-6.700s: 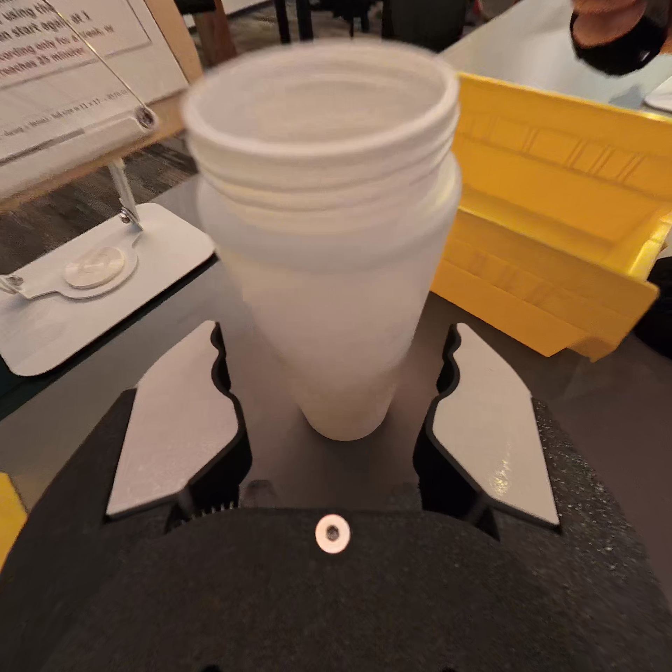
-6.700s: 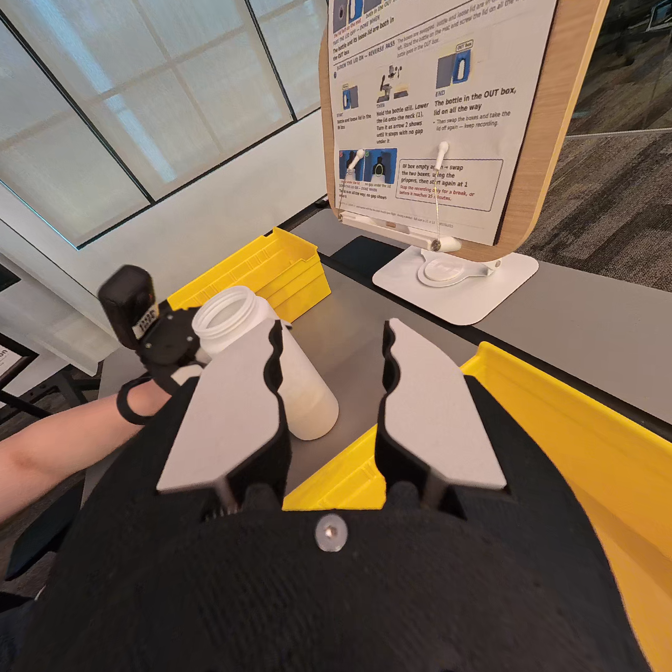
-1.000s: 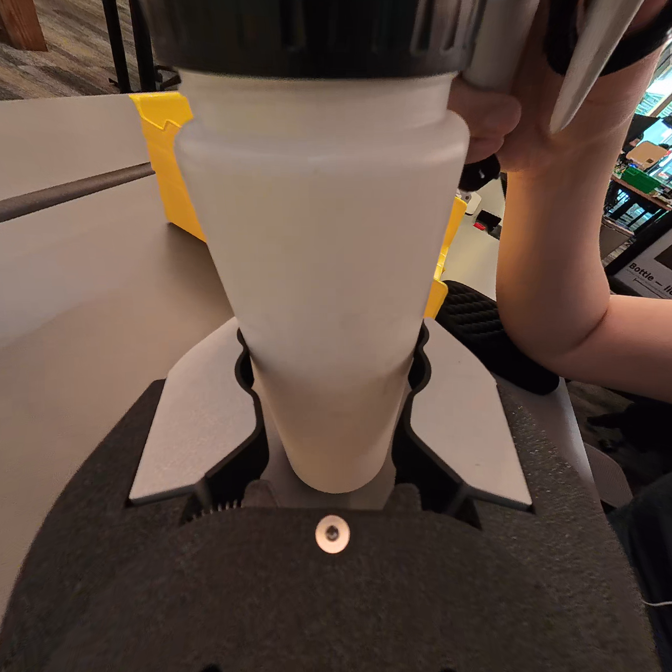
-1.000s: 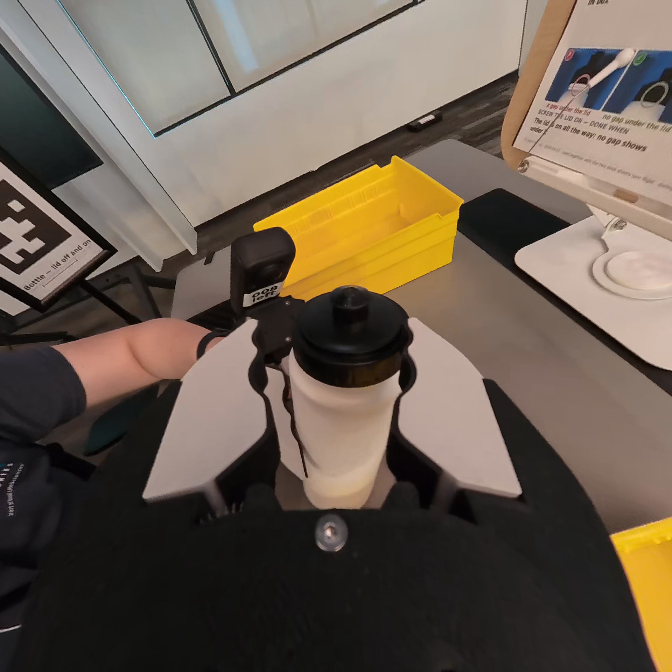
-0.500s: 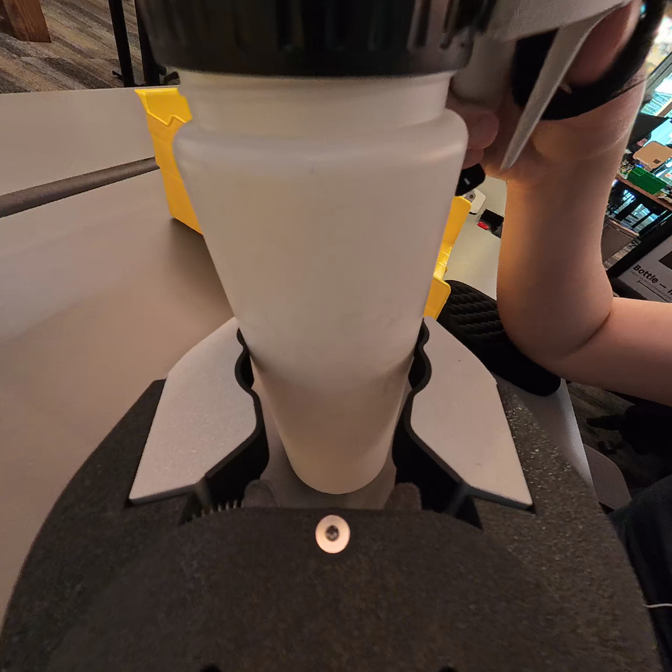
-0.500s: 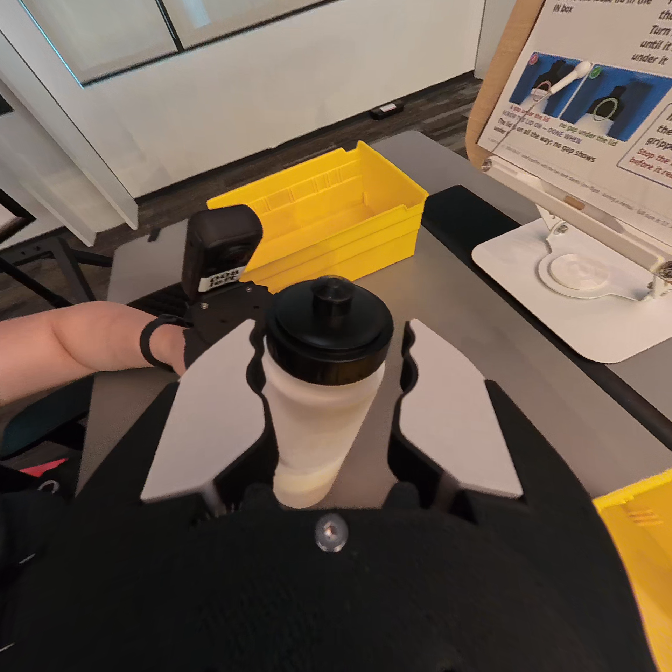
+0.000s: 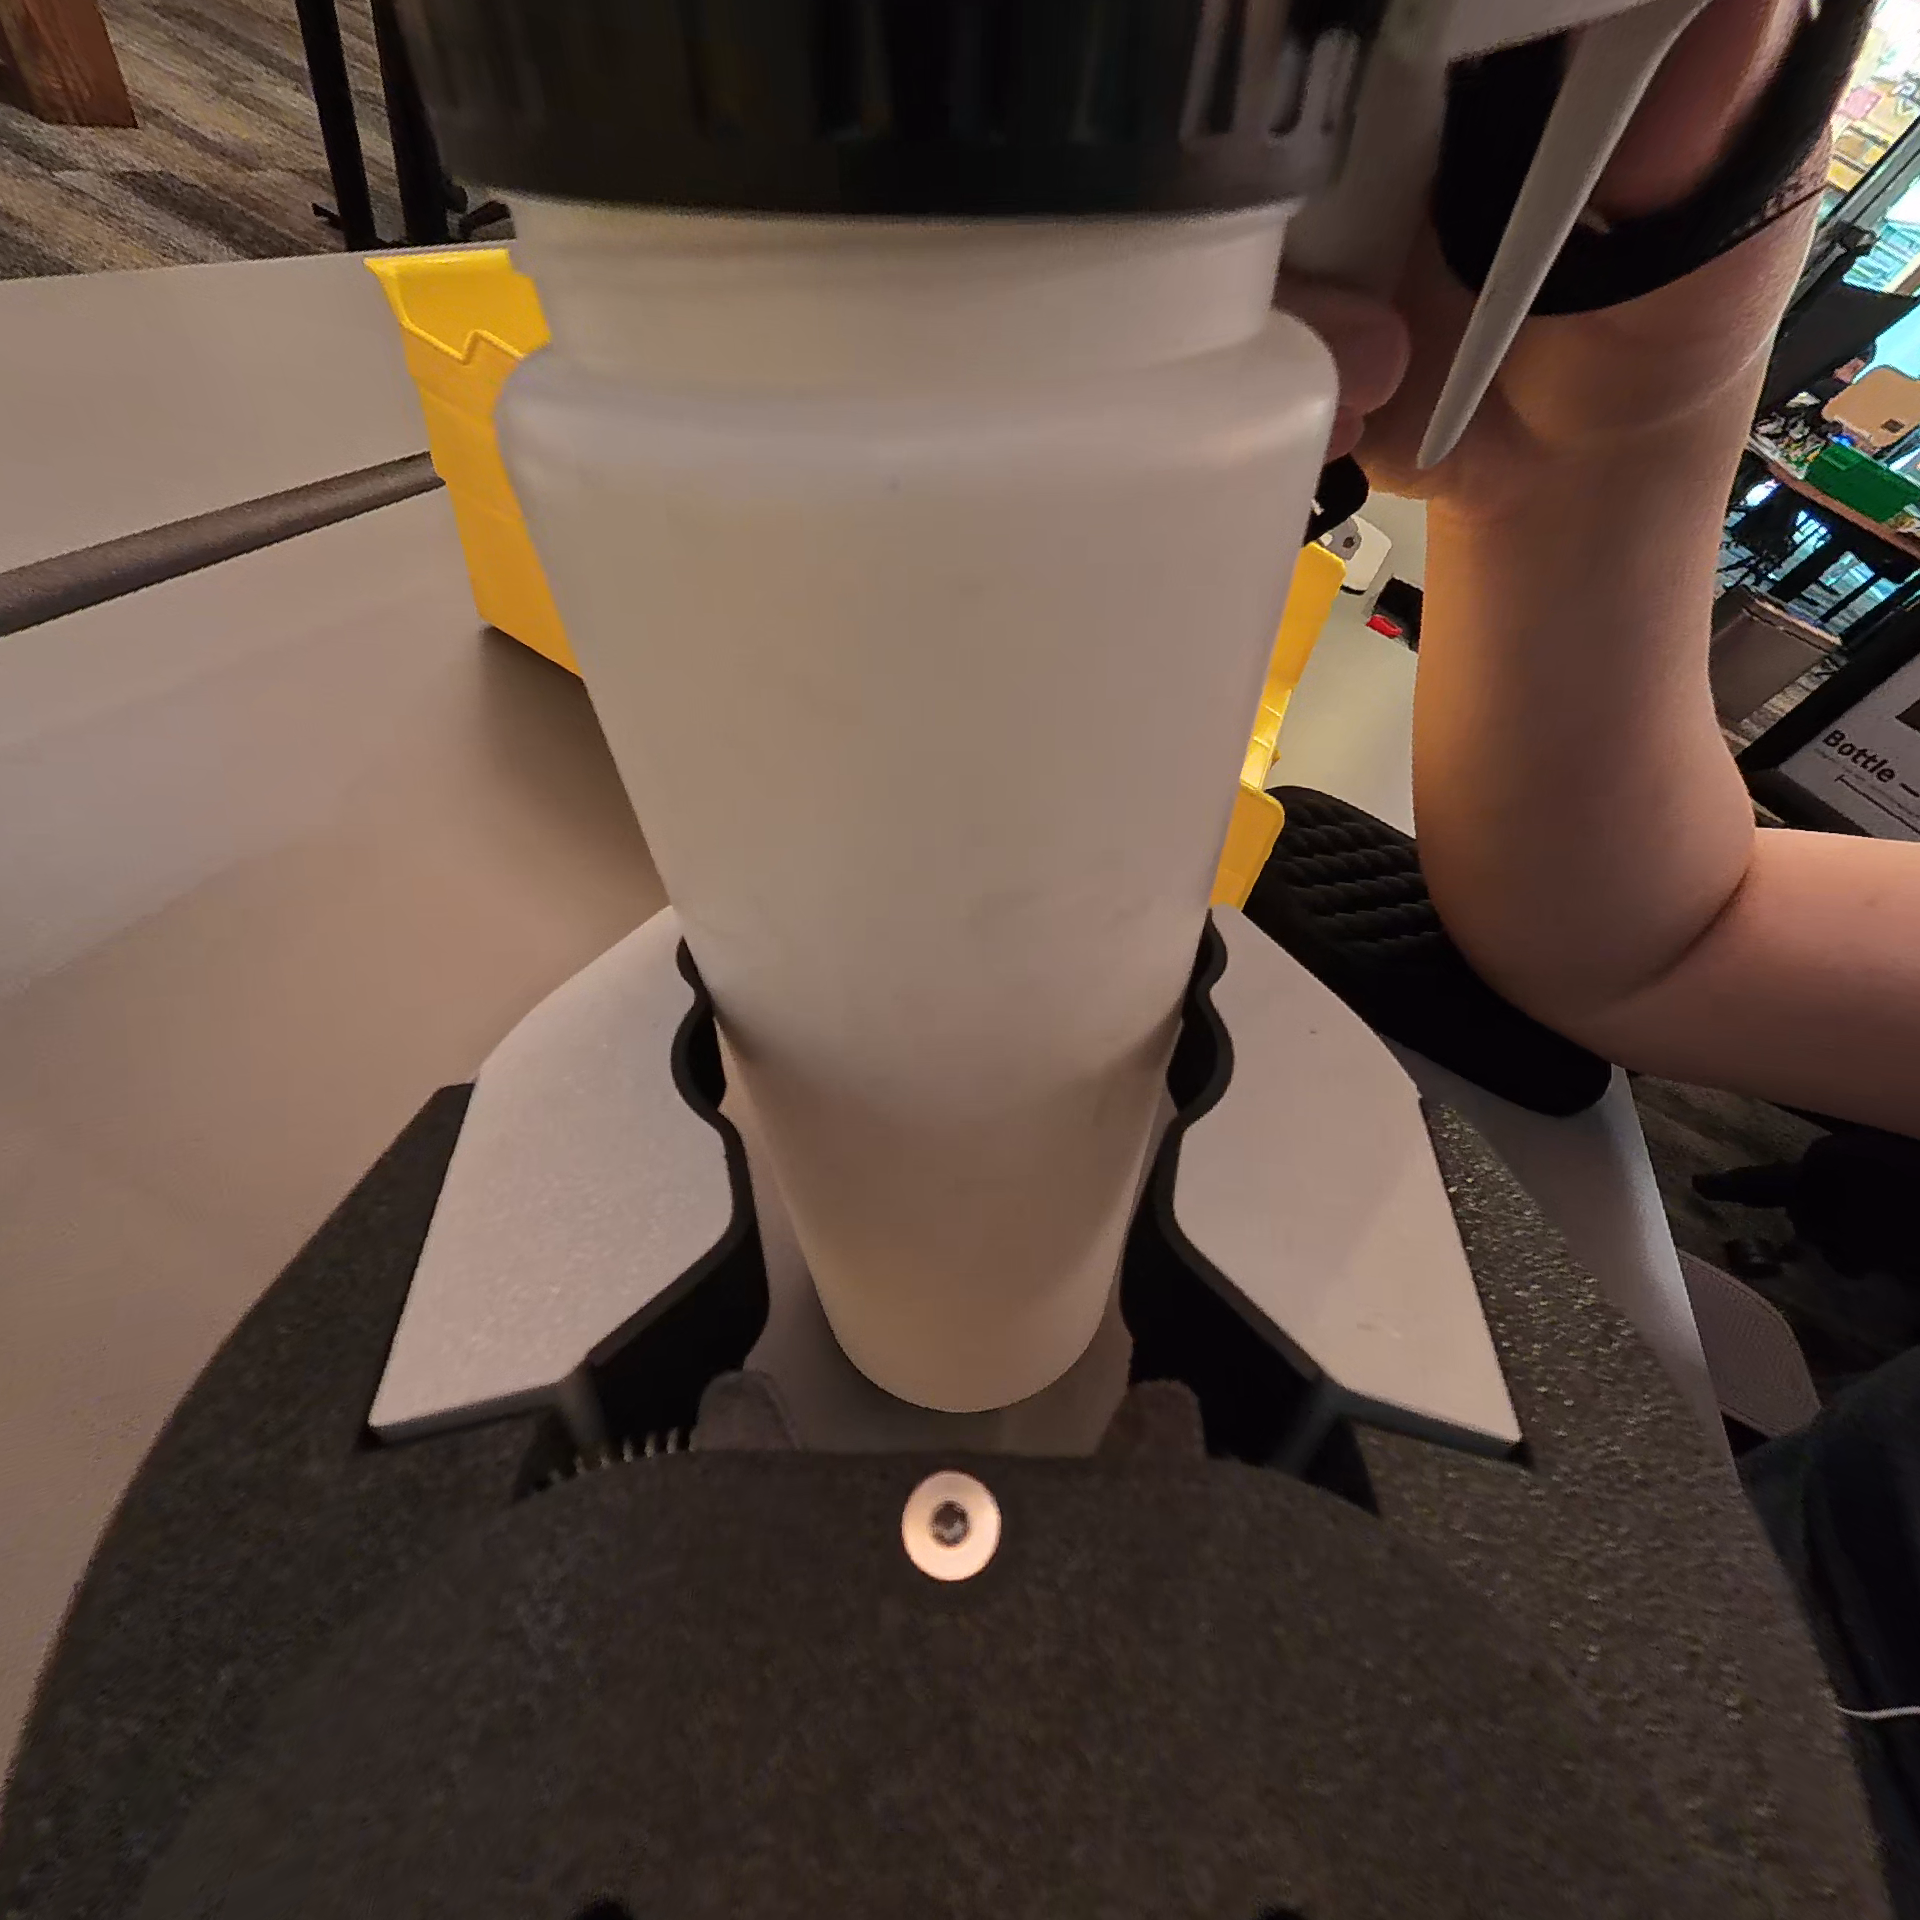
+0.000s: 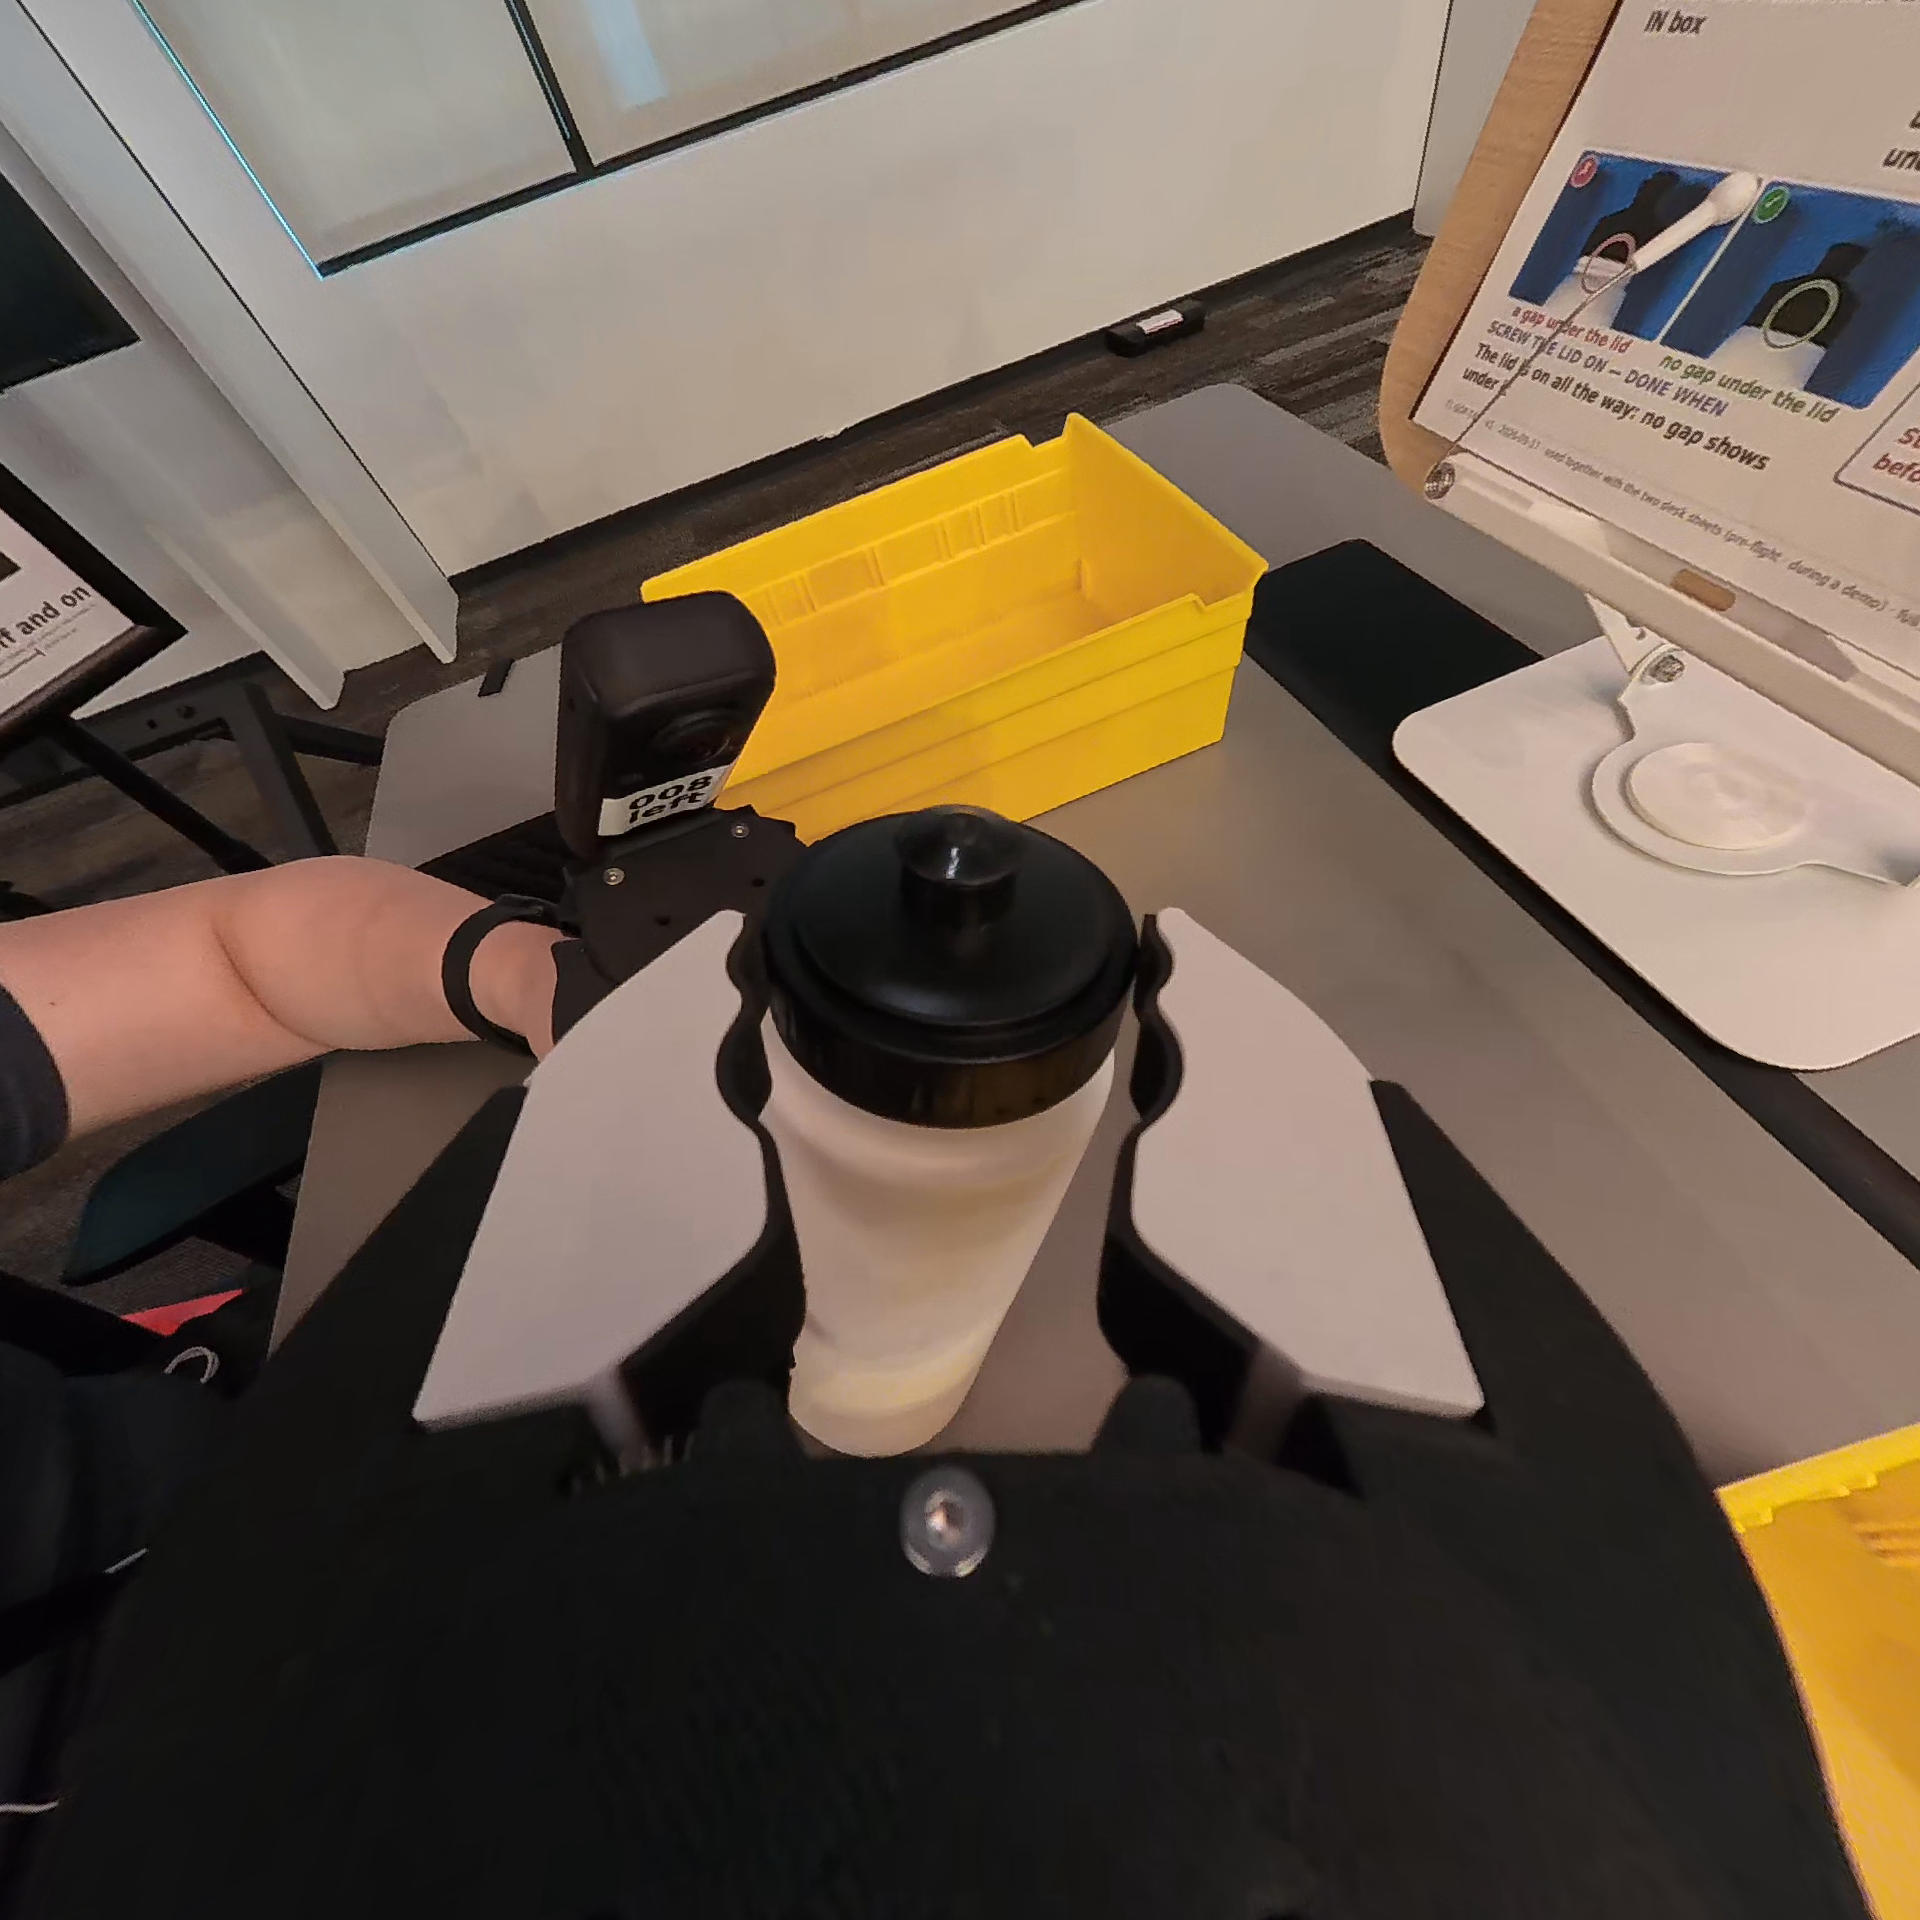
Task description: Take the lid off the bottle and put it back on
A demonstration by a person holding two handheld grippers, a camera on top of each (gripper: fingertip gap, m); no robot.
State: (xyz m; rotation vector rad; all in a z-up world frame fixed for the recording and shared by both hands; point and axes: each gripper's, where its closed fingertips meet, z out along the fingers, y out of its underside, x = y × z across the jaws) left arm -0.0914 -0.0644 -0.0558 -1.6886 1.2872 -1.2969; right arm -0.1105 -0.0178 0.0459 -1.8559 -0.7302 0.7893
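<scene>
- Translucent white plastic bottle (image 7: 914, 748): upright on the grey table (image 7: 260, 831), black screw-on lid (image 8: 951, 961) with a spout seated on its neck.
- Left gripper (image 7: 951, 997): fingers closed against the bottle's lower body, gripping it on both sides.
- Right gripper (image 8: 948, 966): fingers bracket the lid from above; the left finger touches it, and whether they clamp it I cannot tell.
- Yellow plastic bin (image 8: 997, 634): on the table beyond the bottle.
- White stand base (image 8: 1662, 831): at the right.
</scene>
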